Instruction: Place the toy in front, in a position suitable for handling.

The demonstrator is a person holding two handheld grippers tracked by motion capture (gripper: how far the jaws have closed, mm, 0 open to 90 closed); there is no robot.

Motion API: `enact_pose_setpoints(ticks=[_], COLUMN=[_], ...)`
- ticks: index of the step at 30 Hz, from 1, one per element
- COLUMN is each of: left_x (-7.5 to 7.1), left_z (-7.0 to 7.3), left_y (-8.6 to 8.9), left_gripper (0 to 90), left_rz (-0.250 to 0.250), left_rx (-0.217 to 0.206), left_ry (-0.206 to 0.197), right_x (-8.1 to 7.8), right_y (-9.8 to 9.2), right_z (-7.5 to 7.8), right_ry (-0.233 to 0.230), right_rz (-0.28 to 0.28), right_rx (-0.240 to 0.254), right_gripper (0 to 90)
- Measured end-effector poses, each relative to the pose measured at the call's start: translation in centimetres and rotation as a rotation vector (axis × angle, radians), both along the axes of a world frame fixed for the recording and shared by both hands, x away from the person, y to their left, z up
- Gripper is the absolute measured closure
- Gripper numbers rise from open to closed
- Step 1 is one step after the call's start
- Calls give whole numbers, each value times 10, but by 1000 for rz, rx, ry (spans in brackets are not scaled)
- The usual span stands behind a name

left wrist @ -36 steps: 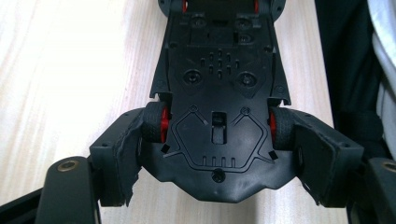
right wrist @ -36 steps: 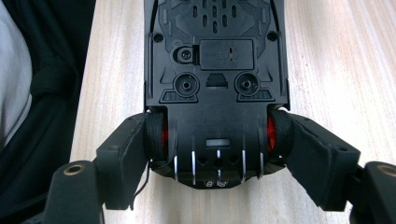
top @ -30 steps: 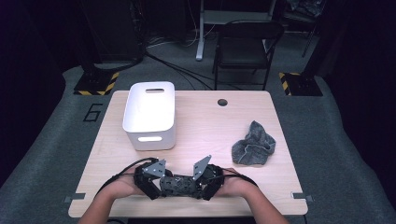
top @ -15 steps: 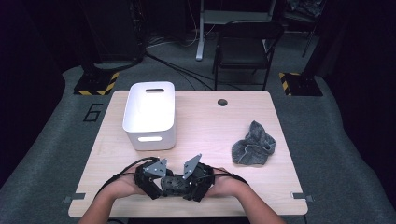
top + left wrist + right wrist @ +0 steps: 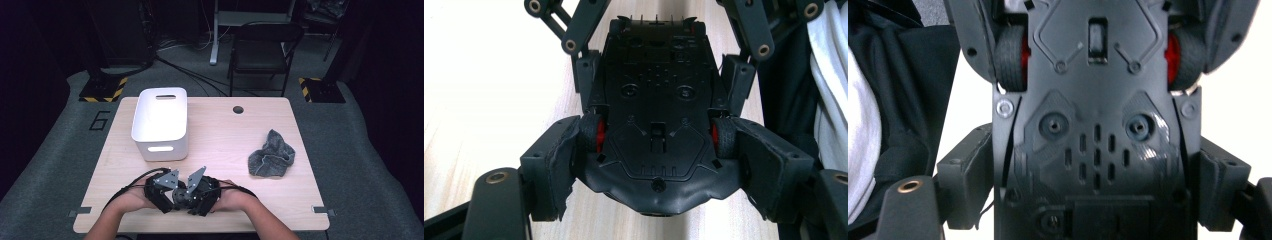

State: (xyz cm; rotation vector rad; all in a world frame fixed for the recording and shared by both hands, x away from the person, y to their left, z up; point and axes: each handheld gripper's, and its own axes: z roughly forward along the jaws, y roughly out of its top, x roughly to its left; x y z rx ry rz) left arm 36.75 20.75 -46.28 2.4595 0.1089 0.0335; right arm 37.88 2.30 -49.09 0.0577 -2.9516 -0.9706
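Note:
A black toy car point(image 5: 182, 194) with red wheel hubs is held belly-up between my two grippers, just above the table's near edge. My left gripper point(image 5: 172, 195) has its pads pressed on the two wheels at one end of the car point(image 5: 656, 100); the left gripper point(image 5: 656, 145) is shut on it. From the other end my right gripper point(image 5: 194, 196) straddles the car's body point(image 5: 1095, 140). The right gripper point(image 5: 1095, 170) has just been closing its jaws, and its pads lie against the car's sides.
A white bin point(image 5: 160, 120) stands at the table's left, behind the grippers. A crumpled grey cloth point(image 5: 272, 155) lies at the right. The wooden table point(image 5: 225, 140) has a cable hole point(image 5: 238, 109) near its far edge. A chair point(image 5: 265, 50) stands beyond.
My right hand has slid left, toward the left gripper, so the two grippers now sit close together around the car. The left hand has stayed put.

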Motion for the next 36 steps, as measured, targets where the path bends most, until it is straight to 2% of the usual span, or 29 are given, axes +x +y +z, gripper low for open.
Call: enact_pose_setpoints(ticks=[4, 7, 12, 25, 36], left_x=[1, 1, 0, 0, -1], left_z=[-1, -1, 1, 2, 1], left_y=[0, 1, 0, 0, 0], left_gripper=[243, 242, 243, 243, 242], left_rz=[-3, -4, -4, 7, 11], left_rx=[-1, -1, 7, -6, -21], left_ry=[-7, -4, -11, -11, -23], right_x=[0, 0, 1, 0, -1], right_y=[3, 4, 6, 12, 18], right_z=[-1, -1, -1, -1, 2], right_ry=[-3, -23, -32, -42, -47], right_rz=[4, -7, -4, -7, -11], right_rx=[-1, 3, 1, 2, 15], right_gripper=[211, 242, 240, 212, 233])
